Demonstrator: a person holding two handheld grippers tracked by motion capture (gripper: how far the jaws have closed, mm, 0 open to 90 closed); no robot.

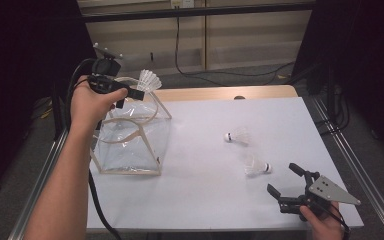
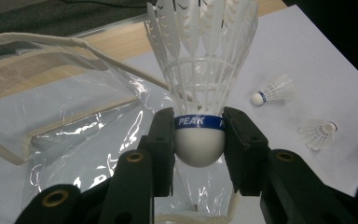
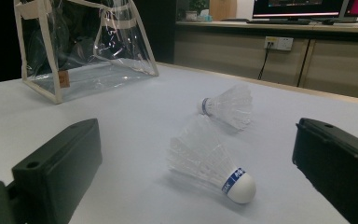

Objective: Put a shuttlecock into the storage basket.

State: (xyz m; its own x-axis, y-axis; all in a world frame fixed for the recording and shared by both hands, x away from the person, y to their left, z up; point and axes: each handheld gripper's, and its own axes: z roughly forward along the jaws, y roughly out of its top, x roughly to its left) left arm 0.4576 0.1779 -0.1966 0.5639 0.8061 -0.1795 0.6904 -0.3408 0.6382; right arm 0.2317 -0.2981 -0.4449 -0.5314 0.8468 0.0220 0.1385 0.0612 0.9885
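My left gripper [image 1: 136, 93] is held up over the clear plastic bag [image 1: 130, 145] at the table's left, shut on the cork of a white shuttlecock [image 1: 148, 81]. In the left gripper view the pads clamp the shuttlecock [image 2: 199, 93] by its blue-banded cork, feathers pointing away, above the bag [image 2: 84, 121]. Two more shuttlecocks lie on the white table: one [image 1: 237, 136] mid-table, one [image 1: 257, 167] nearer the right gripper [image 1: 283, 180]. That gripper rests open near the front right corner. In the right gripper view the near shuttlecock [image 3: 209, 163] lies between and ahead of the wide jaws, with the other shuttlecock [image 3: 228, 106] behind it.
The bag [image 3: 81, 46] has a cream trim and handles and stands open at the left. The white table [image 1: 205, 200] ends in a wooden strip at the back. Metal rails run along both sides. Cables lie on the floor behind.
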